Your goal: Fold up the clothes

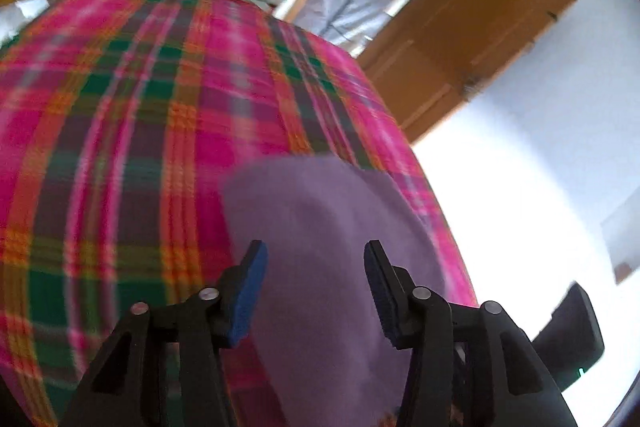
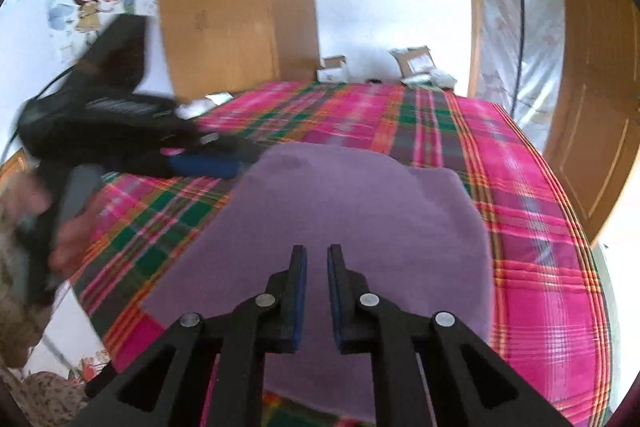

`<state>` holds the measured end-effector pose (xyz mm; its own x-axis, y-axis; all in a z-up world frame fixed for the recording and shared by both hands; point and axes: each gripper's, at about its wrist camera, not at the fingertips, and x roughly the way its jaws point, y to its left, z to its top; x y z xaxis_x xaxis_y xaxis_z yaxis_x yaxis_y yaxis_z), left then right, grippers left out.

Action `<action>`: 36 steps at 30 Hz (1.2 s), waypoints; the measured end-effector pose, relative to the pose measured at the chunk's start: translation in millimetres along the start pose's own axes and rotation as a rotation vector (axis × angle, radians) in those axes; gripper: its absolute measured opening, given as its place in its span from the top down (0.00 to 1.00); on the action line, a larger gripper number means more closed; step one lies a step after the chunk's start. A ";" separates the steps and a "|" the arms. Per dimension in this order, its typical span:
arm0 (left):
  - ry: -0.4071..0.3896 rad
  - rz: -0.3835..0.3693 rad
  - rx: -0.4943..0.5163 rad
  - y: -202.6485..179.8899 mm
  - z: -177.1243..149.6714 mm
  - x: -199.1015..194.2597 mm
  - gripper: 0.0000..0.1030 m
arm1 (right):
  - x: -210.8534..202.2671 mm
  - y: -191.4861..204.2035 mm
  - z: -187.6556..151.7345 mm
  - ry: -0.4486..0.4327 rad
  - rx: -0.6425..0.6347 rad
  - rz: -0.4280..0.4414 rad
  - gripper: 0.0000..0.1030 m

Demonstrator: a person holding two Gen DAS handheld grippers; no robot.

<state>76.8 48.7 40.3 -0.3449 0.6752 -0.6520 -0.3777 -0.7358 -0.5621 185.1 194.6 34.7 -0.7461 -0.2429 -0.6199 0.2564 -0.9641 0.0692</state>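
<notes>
With the purple garment (image 2: 352, 211) flat on the plaid bed (image 2: 552, 267), both my tools hover above it.
Right tool (image 2: 317, 255) narrow, holding nothing, garment right under and ahead of its tips, long axis running away from me. Left tool (image 1: 316, 255) wide, empty, over the garment's left edge, so either hand is near.

Plain purple garment (image 2: 352, 203), soft matte fabric, folded into a flat rounded-cornered rectangle, lying on a pink, green and orange plaid bedspread (image 2: 540, 227), far edge toward 12 o'clock, smooth, one shallow crease across the far part
</notes>
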 end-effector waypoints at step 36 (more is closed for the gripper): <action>-0.004 0.225 0.217 -29.3 -2.6 33.0 0.62 | 40.6 -73.9 20.9 0.116 0.070 -0.087 0.83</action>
<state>78.7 92.4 34.0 -0.4437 0.4968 -0.7459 -0.4659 -0.8389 -0.2816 123.0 253.7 20.7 -0.6869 -0.1484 -0.7115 0.1477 -0.9870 0.0633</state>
